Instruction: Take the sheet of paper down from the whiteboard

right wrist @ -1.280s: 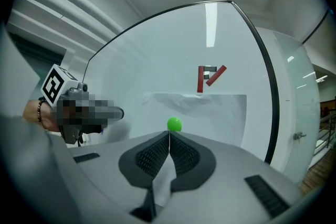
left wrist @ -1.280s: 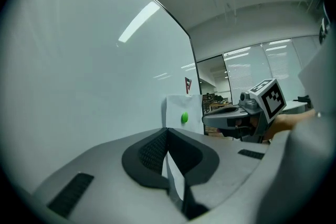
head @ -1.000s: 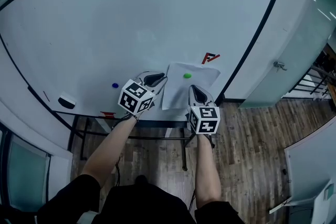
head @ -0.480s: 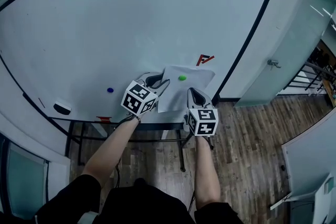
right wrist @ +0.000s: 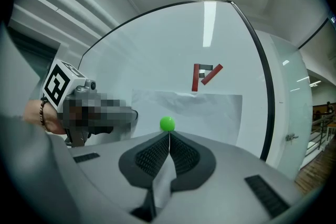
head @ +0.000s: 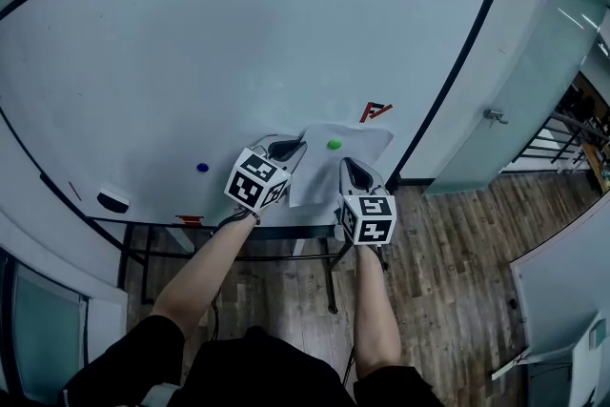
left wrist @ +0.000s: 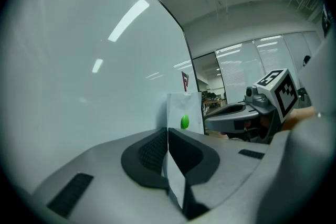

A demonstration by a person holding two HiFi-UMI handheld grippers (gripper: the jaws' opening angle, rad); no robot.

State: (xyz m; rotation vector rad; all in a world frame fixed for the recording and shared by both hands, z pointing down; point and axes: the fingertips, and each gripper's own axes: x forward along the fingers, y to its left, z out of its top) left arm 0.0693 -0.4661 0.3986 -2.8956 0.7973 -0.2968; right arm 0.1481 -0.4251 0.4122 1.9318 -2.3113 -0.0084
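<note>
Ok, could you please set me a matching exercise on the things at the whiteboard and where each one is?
Things:
1. green magnet
2. blue magnet
3. sheet of paper
4. red mark

Places:
A. alone on the bare whiteboard, to the left of the left gripper
B. clamped by the left gripper and the right gripper
C. on the sheet of paper
D. just above the sheet's upper right corner

Pairs: 1-C, 2-A, 3-B, 4-D.
</note>
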